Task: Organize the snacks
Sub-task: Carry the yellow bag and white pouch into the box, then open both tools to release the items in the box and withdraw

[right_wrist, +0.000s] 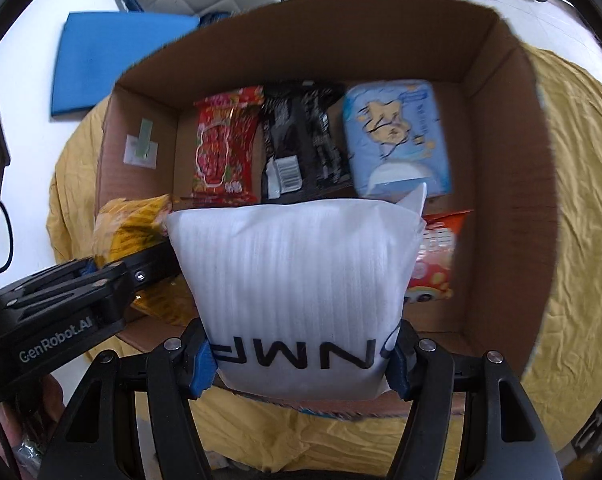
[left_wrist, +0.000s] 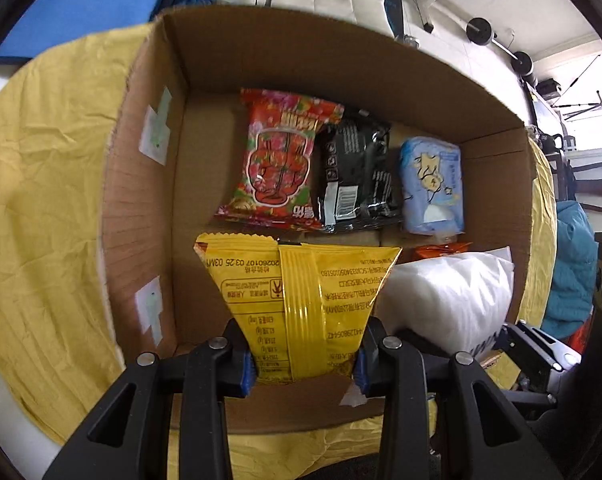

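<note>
An open cardboard box (left_wrist: 149,208) (right_wrist: 509,200) stands on a yellow cloth. Along its far wall lie a red packet (left_wrist: 279,160) (right_wrist: 225,148), a black packet (left_wrist: 357,176) (right_wrist: 301,140) and a light blue packet (left_wrist: 431,184) (right_wrist: 395,136). My left gripper (left_wrist: 305,364) is shut on a yellow snack bag (left_wrist: 301,300) (right_wrist: 133,232), held over the box's near left part. My right gripper (right_wrist: 301,364) is shut on a white bag (right_wrist: 297,284) (left_wrist: 449,300) with black letters, held beside it to the right. An orange packet (right_wrist: 437,256) (left_wrist: 441,249) lies partly hidden under the white bag.
The yellow cloth (left_wrist: 45,208) (right_wrist: 573,240) covers a round table. A blue mat (right_wrist: 113,56) lies on the white floor behind. White padded furniture and exercise weights (left_wrist: 481,32) stand at the back. A teal cloth (left_wrist: 573,264) hangs at the right.
</note>
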Action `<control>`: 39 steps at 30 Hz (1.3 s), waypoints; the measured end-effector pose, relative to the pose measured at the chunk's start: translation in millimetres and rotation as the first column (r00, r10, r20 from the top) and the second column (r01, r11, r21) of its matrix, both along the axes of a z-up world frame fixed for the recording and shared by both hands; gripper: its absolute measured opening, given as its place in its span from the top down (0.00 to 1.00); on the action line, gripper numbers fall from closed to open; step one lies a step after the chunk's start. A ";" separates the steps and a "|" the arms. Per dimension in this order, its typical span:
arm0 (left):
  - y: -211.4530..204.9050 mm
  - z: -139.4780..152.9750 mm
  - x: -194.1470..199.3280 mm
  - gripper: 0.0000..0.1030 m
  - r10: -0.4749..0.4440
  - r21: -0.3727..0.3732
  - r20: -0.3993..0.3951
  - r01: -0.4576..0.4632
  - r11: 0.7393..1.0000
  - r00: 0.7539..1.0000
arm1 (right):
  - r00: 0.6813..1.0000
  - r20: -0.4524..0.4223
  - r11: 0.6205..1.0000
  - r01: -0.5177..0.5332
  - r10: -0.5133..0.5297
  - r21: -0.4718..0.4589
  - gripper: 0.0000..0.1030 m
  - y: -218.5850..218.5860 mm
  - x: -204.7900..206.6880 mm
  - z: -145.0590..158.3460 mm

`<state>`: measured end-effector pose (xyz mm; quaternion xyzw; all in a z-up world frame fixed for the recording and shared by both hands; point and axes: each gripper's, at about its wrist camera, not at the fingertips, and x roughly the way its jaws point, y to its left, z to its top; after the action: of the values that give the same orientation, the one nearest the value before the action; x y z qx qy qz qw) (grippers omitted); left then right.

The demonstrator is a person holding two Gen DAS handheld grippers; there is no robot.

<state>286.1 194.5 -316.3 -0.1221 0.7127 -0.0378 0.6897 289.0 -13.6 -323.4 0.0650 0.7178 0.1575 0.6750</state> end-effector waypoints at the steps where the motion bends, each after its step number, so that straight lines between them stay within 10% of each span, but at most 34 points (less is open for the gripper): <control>1: 2.9 -9.1 1.7 0.68 -0.005 0.001 -0.026 0.005 1.000 1.000 | 1.000 -0.015 1.000 -0.007 0.007 -0.002 0.34 4.6 0.5 -6.0; 16: 13.9 -93.8 13.3 0.67 -0.105 -0.014 -0.268 0.105 0.994 0.958 | 0.987 -0.152 0.996 -0.061 0.049 -0.069 0.32 29.2 11.8 -80.3; 39: -4.8 -67.9 -1.6 0.51 -0.104 0.032 -0.271 0.117 0.993 0.957 | 0.981 -0.156 0.987 -0.127 0.111 -0.100 0.18 16.3 10.4 -78.1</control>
<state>284.6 189.7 -384.2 -0.0698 0.8061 -0.0424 0.5861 299.4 2.7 -401.5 -0.0034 0.7768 0.1527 0.6109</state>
